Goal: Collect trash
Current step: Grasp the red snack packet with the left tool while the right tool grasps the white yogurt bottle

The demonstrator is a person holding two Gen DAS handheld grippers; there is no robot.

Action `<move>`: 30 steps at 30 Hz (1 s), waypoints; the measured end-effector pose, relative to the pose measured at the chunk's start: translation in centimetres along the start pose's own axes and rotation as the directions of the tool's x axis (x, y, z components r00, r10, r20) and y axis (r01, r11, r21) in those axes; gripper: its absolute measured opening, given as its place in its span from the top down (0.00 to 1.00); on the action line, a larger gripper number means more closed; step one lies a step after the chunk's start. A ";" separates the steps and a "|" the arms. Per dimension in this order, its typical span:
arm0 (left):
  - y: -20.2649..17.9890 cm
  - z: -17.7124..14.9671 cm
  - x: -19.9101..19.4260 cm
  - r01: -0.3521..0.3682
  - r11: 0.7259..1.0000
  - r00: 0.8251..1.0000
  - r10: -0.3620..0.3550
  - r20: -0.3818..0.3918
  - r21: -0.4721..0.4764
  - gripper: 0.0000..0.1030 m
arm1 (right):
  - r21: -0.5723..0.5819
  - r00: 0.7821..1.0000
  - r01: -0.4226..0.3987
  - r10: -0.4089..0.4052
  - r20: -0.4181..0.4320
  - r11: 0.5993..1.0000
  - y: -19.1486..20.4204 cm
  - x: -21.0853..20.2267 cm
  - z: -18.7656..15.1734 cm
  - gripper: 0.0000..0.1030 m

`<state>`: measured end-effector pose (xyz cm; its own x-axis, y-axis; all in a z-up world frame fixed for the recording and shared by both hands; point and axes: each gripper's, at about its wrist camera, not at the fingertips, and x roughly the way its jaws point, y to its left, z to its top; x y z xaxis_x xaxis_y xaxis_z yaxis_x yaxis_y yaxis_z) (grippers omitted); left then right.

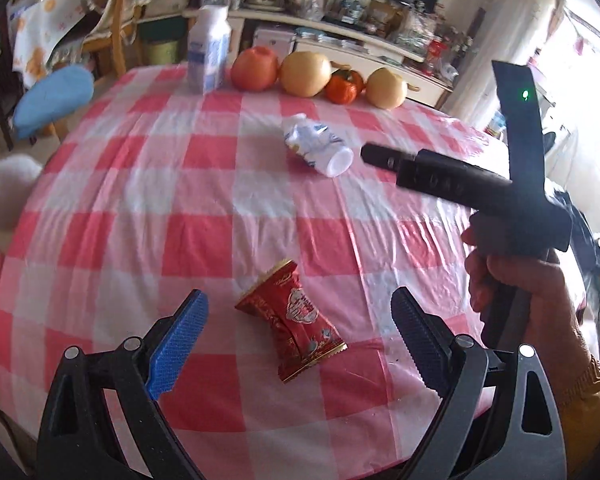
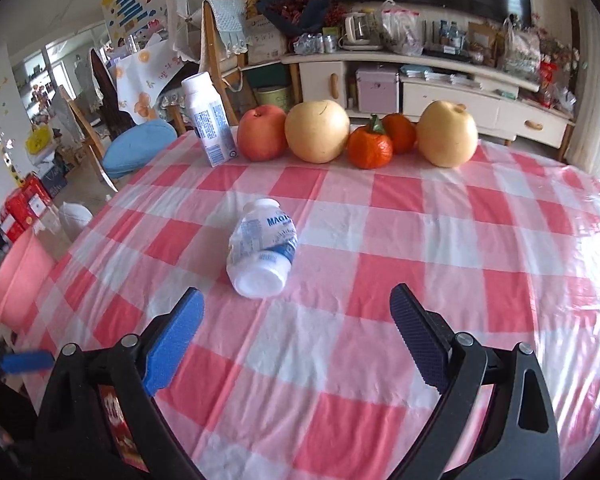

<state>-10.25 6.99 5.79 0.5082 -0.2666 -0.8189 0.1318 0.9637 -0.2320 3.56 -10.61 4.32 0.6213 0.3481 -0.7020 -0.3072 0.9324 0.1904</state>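
Hovering over surface [image 1: 140, 200], my left claw [image 1: 300, 320] gaped wide around red wrapper [image 1: 292, 320], untouched; right claw [image 2: 296, 316] spread empty near crushed bottle [image 2: 262, 248].

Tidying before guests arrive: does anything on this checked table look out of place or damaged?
Two things. A crumpled white bottle lies on its side mid-table, dented, base toward the right claw. A crinkled red wrapper lies near the table edge, before the open left claw. The upright carton and the fruit look orderly.
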 end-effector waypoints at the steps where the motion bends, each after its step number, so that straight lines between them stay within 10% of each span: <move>1: 0.2 -0.1 0.5 -0.003 1.000 1.000 0.003 -0.013 -0.019 0.11 | -0.003 1.000 -0.005 0.005 -0.001 1.000 0.0 0.5 0.3 0.08; 21: -0.9 -0.6 4.7 -0.092 0.995 0.993 0.089 -0.082 -0.033 0.27 | -0.124 0.996 -0.065 0.057 -0.066 0.990 1.9 6.6 2.3 0.10; 30: -1.1 -0.3 5.0 -0.112 0.994 0.992 0.112 -0.057 0.001 0.39 | -0.249 0.995 -0.012 -0.013 -0.101 0.969 3.9 8.1 1.7 0.35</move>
<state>-8.10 4.62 1.73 0.4700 -0.1573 -0.8685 0.0746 0.9876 -0.1385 8.61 -3.97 0.61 0.5495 0.3240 -0.7701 -0.4843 0.8746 0.0225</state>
